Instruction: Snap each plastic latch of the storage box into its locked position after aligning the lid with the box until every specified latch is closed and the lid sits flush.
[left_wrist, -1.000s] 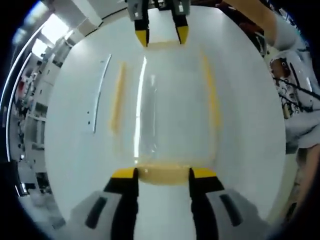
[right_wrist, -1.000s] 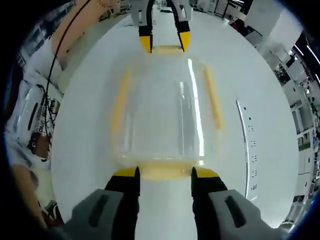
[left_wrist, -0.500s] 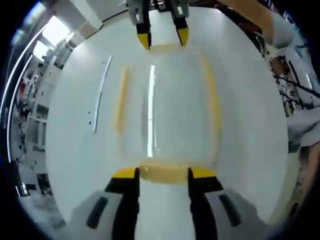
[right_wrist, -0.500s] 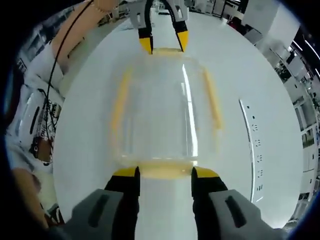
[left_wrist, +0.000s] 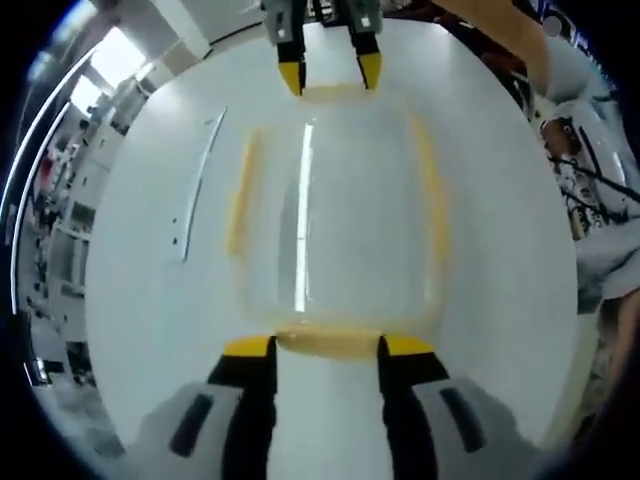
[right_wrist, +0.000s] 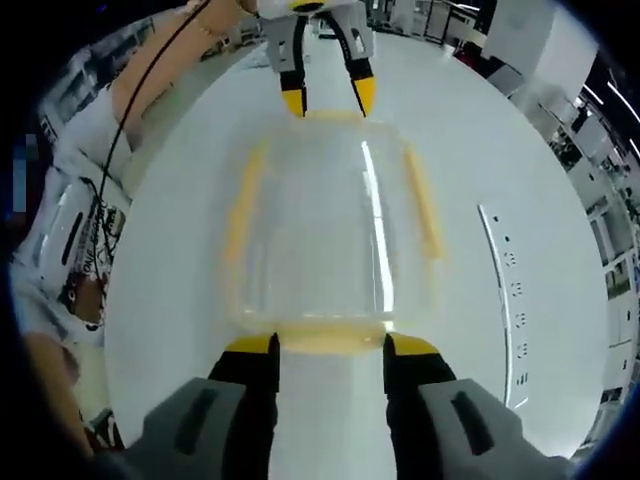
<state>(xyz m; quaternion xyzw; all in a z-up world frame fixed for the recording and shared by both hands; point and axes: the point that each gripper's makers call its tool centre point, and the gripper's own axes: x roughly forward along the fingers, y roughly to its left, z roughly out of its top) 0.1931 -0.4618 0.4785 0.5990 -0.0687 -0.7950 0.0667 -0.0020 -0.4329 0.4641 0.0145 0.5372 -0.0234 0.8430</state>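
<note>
The clear storage box (left_wrist: 335, 225) lay on the white table (left_wrist: 150, 330) between my grippers, the left gripper (left_wrist: 327, 347) and right gripper (right_wrist: 328, 346) each spread around a yellow end latch (left_wrist: 328, 341). I judged that uneven pressing could skid the box or leave one latch unsnapped, with the lid (right_wrist: 330, 230) sitting proud.

A white tabletop (left_wrist: 150, 300) carries a clear storage box (left_wrist: 335, 220) with yellow latches at frame centre; a slim strip (left_wrist: 195, 185) lies left.

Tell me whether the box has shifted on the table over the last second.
Cannot tell. The box keeps about the same place beside the table's slotted strip; slight drift matches camera motion.
</note>
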